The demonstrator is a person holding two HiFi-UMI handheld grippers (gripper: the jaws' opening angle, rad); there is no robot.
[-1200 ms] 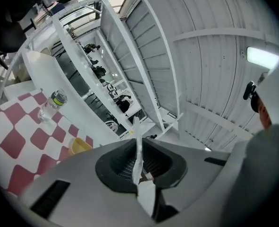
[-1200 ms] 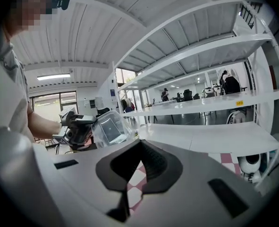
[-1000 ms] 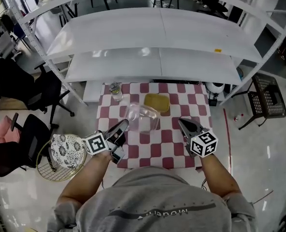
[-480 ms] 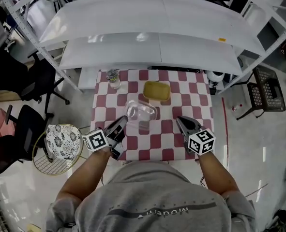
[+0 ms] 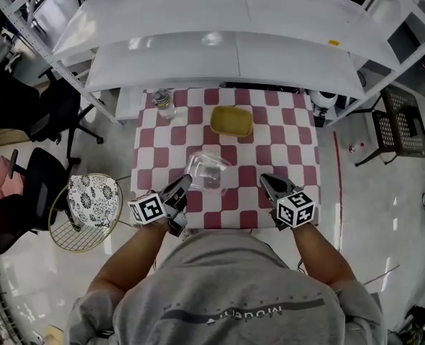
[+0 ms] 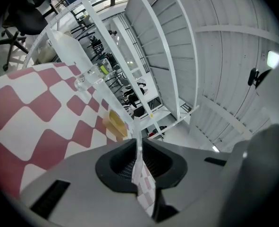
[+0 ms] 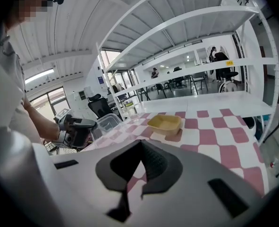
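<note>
Above the checkered surface [image 5: 298, 144] my left tongs [image 5: 181, 187] clamp the clear box [image 5: 206, 168], right tongs [image 5: 265, 182] stand apart, yellow tray [image 5: 231, 121] empty.

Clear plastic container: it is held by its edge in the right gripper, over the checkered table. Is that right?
No: the left gripper holds the clear plastic container by its edge, over the checkered table. The left gripper view shows its jaws shut on the thin wall; the right gripper is open and empty.
</note>
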